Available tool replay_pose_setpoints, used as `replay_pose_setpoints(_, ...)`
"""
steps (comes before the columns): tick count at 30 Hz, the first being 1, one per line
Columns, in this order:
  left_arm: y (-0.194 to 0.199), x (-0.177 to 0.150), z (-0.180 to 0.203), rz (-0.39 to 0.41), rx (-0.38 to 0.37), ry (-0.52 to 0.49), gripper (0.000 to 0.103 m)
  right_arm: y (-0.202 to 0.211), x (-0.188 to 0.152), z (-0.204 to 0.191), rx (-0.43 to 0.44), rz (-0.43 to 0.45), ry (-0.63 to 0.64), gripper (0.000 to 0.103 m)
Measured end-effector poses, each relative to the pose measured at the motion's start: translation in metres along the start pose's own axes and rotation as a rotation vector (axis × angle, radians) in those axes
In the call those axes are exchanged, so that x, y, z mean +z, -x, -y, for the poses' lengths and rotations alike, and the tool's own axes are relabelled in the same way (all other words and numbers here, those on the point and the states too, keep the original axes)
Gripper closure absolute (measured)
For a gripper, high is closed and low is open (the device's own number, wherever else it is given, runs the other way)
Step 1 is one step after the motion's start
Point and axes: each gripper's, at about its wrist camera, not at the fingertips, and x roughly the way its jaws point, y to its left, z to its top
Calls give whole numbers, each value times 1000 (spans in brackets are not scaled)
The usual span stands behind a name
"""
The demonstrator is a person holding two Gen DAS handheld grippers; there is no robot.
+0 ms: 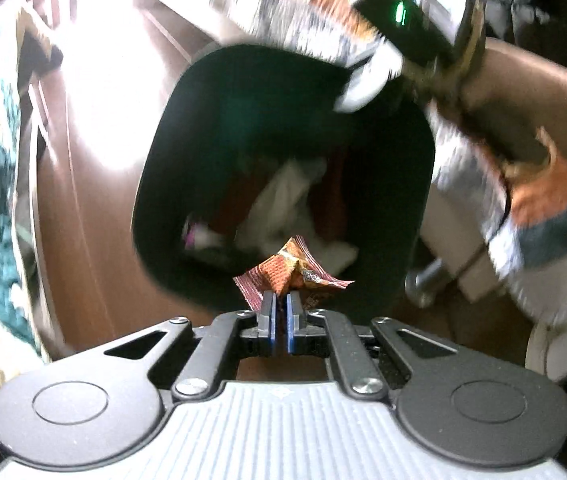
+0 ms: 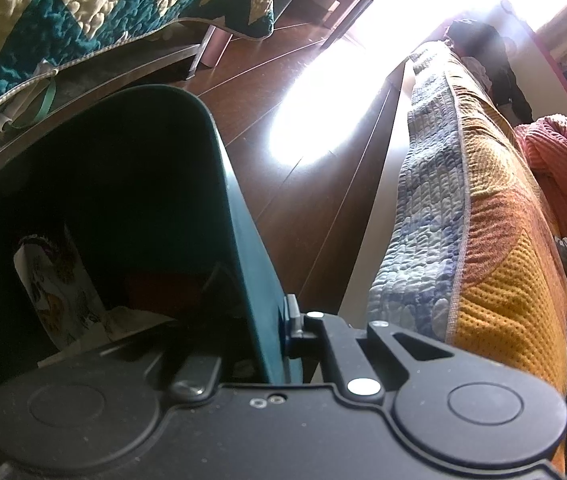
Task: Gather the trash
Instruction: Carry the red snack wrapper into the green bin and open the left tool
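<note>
A dark green trash bin (image 1: 415,148) stands on the brown floor, with white paper (image 1: 283,204) and other wrappers inside. My left gripper (image 1: 282,304) is shut on a crumpled orange-red snack wrapper (image 1: 287,270), held at the bin's near rim. In the right wrist view my right gripper (image 2: 279,320) is shut on the bin's wall (image 2: 251,240), one finger inside, one outside. A patterned wrapper (image 2: 55,296) stands inside the bin. The right gripper's body and the holding arm (image 1: 523,80) show above the bin in the left wrist view.
A teal and cream quilt (image 2: 83,12) hangs over a bed frame on the left. An orange and blue quilted cover (image 2: 463,220) runs along the right. Bright sunlight (image 2: 323,112) glares on the wooden floor beyond the bin.
</note>
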Motion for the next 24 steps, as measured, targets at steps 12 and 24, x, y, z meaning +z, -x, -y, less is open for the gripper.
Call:
replay_pose_setpoints(12, -87, 53, 19, -42, 111, -6, 98, -3, -4, 12, 20, 3, -56, 97)
replay_pose_setpoints(24, -129, 41, 19, -144, 146, -16, 98, -6, -5, 20, 27, 11, -110, 96)
